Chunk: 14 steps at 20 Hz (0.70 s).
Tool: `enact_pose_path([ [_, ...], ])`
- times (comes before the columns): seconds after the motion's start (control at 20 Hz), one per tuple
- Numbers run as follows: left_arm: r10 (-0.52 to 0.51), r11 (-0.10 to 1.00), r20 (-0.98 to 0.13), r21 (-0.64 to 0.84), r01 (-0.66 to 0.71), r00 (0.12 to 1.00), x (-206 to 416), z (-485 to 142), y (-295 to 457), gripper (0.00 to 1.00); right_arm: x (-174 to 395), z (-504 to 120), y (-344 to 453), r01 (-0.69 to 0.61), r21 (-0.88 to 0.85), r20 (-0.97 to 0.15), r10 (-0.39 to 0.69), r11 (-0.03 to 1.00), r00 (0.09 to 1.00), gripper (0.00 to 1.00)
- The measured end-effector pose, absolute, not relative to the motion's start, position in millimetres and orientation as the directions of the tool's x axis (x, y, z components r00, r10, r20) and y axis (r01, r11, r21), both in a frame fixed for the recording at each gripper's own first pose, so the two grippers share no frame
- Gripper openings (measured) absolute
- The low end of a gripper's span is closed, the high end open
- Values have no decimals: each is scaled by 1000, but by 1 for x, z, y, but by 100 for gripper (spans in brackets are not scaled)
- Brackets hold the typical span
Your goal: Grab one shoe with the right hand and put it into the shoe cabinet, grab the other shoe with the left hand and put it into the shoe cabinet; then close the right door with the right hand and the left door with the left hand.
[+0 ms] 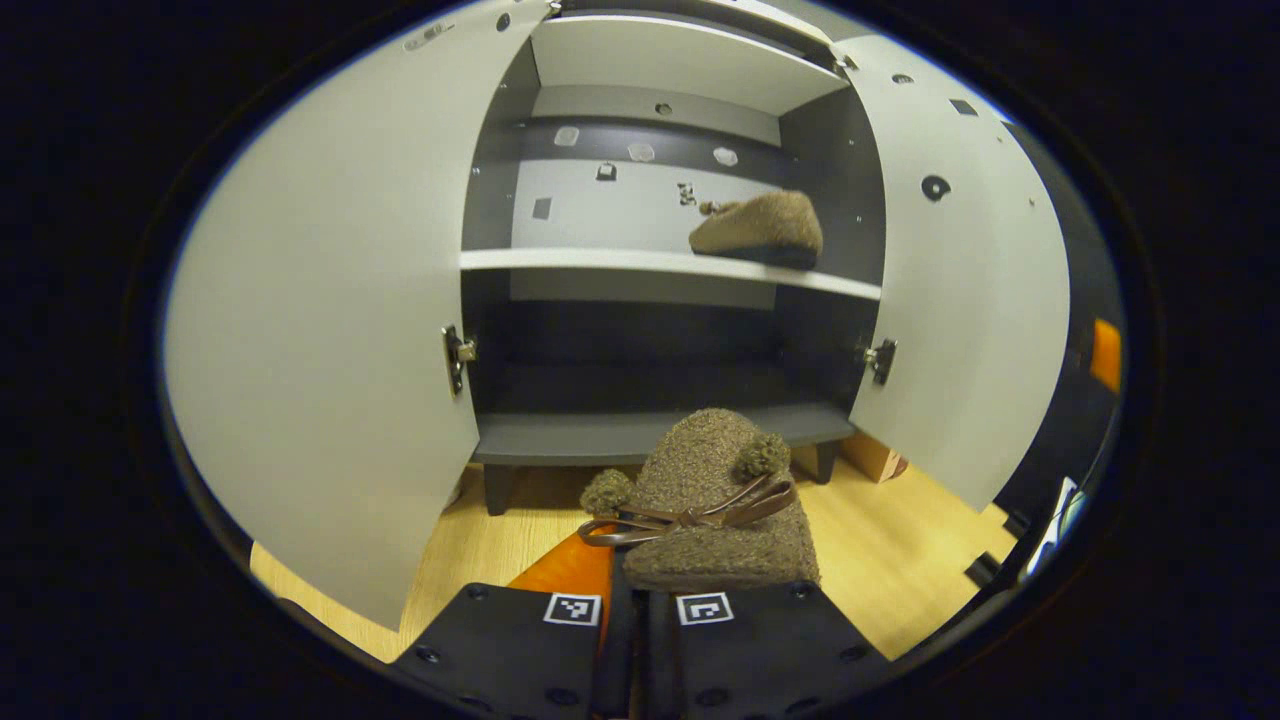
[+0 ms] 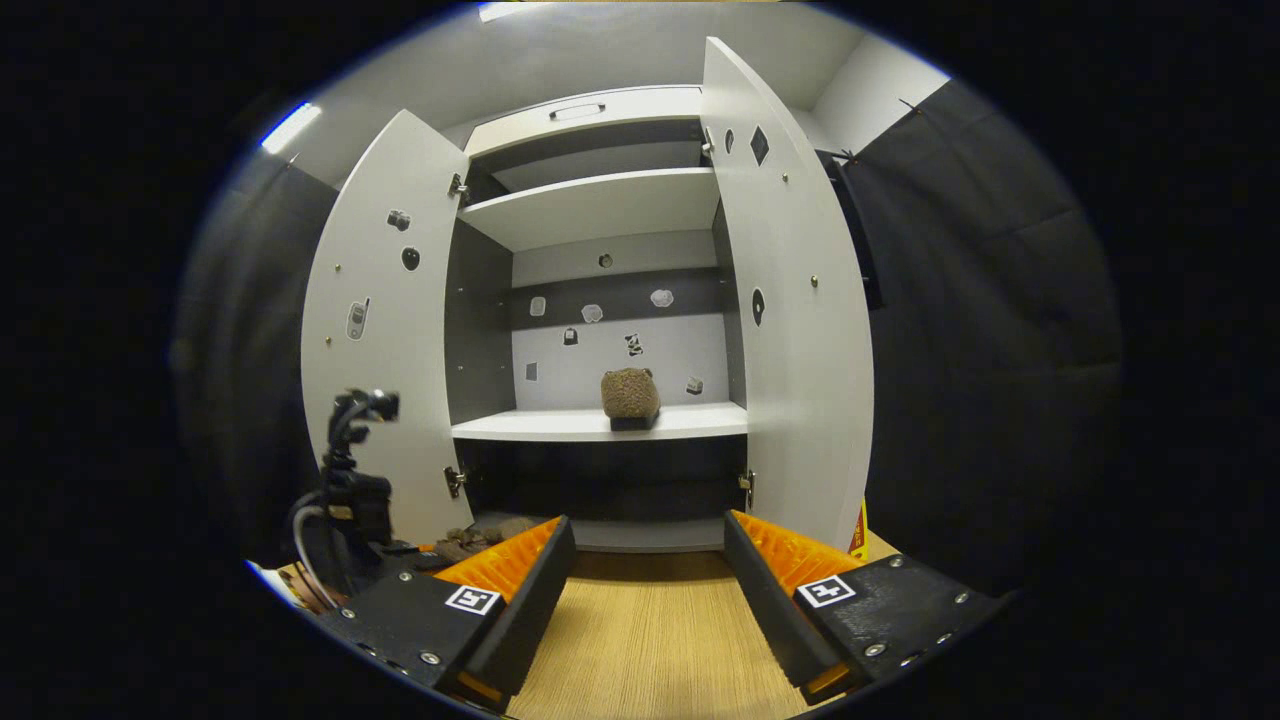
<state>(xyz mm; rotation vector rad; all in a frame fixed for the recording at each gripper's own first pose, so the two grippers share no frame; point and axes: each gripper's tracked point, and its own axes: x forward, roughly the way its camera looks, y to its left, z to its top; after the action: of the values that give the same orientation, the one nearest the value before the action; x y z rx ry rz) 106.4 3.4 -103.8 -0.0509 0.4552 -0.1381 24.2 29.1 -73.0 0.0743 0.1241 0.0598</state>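
1. The left hand-held gripper [image 1: 640, 600] is clenched on the heel end of a brown woolly shoe [image 1: 715, 500]; the two fingers stand almost together with the shoe pinched between them.
2. This held shoe has two small pompoms and a brown ribbon bow [image 1: 690, 515] on its top. Its toe points toward the shoe cabinet [image 1: 640, 270], just before the front edge of the bottom shelf [image 1: 650, 432].
3. In the left gripper view the other shoe [image 1: 760, 228] lies on the middle shelf [image 1: 600, 260], near the right end of that shelf and close to the right inner wall.
4. In the right gripper view the same shoe [image 2: 629, 397] rests on the middle shelf [image 2: 540, 425], a little right of the middle of the shelf, with one end toward the front edge.
5. The right hand-held gripper [image 2: 645, 590] is released: its fingers stand wide apart and nothing is between them. It is above the wooden floor [image 2: 650, 640], in front of the cabinet.
6. Both doors are open. In the right gripper view the left door [image 2: 385, 330] swings out to the left and the right door [image 2: 790, 330] to the right.
7. In the right gripper view the left hand-held gripper, with its cables, shows low at the left, before the left door.
8. Small stickers are on the back wall [image 2: 620, 345] of the cabinet and on the inner sides of the doors.
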Motion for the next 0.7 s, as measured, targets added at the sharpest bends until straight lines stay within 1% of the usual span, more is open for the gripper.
enact_pose_path([
  [0.05,-140,989,-404,-103,106,904,111,-86,14,14,23,-73,29,-57,74,-119,66,996,991,92],
  [0.15,-141,986,-346,-135,99,928,121,-22,14,14,20,-71,28,-60,73,-115,68,996,991,92],
  [0.2,-157,981,-328,-159,110,931,134,3,12,15,18,-70,28,-59,76,-111,68,995,992,92],
  [0.25,-178,974,-312,-188,123,933,149,27,9,13,17,-67,29,-63,78,-107,71,995,992,92],
  [0.3,-191,969,-298,-207,132,935,166,48,7,14,14,-64,29,-61,78,-100,69,995,993,92],
  [0.35,-190,969,-288,-211,131,939,185,66,7,13,13,-62,27,-56,75,-96,63,996,993,92],
  [0.5,-160,974,-281,-203,104,946,264,91,8,13,7,-56,23,-30,60,-79,35,998,996,92],
  [0.6,-140,975,-311,-210,76,940,304,84,12,13,2,-56,19,-10,46,-73,13,999,997,92],
  [0.7,-104,980,-356,-196,34,929,341,64,15,14,-2,-51,16,8,38,-62,-6,999,998,92],
])
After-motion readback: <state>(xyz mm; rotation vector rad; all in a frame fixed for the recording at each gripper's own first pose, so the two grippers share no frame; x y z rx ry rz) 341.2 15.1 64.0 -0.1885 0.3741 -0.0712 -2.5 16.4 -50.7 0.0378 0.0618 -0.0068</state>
